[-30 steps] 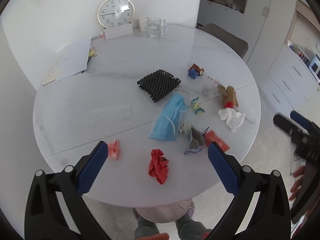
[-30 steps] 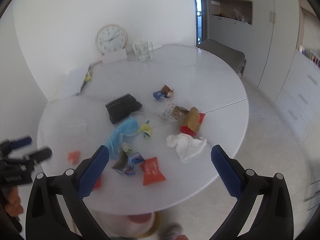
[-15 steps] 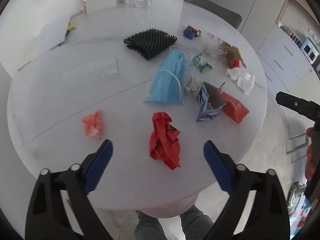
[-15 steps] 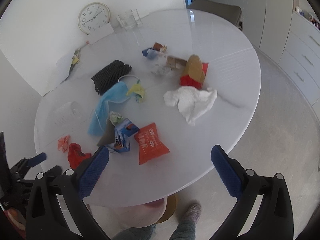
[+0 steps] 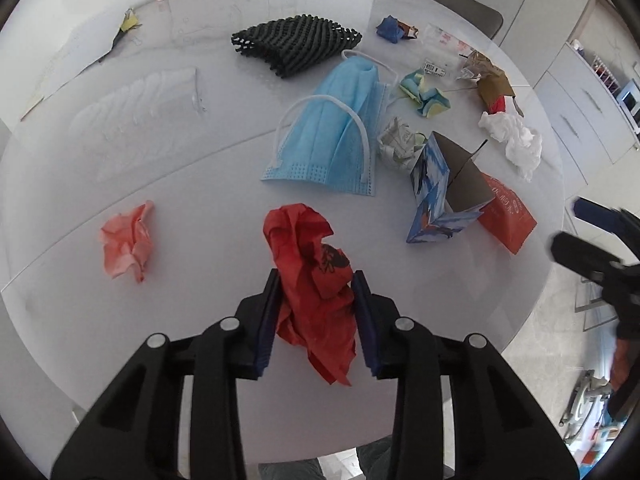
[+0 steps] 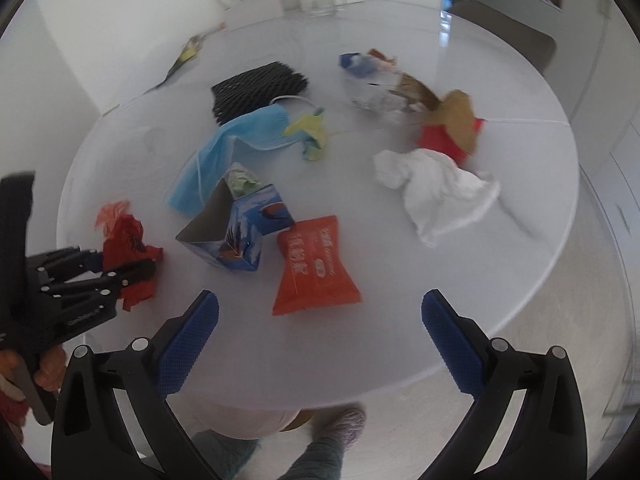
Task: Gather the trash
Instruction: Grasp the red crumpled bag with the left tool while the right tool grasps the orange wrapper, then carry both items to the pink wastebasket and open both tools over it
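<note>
Pinching red crumpled paper [image 5: 316, 292], left gripper [image 5: 316, 300] just closing, right gripper [image 6: 320, 320] spread.

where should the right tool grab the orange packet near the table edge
Take the orange packet across its narrower top end, coming down from above with one finger on each long side. It lies flat on the table, flaring wider toward the near edge. The right tool hangs open just in front of it. The cardboard box crowds its upper left corner, so stay slightly lower.
</note>
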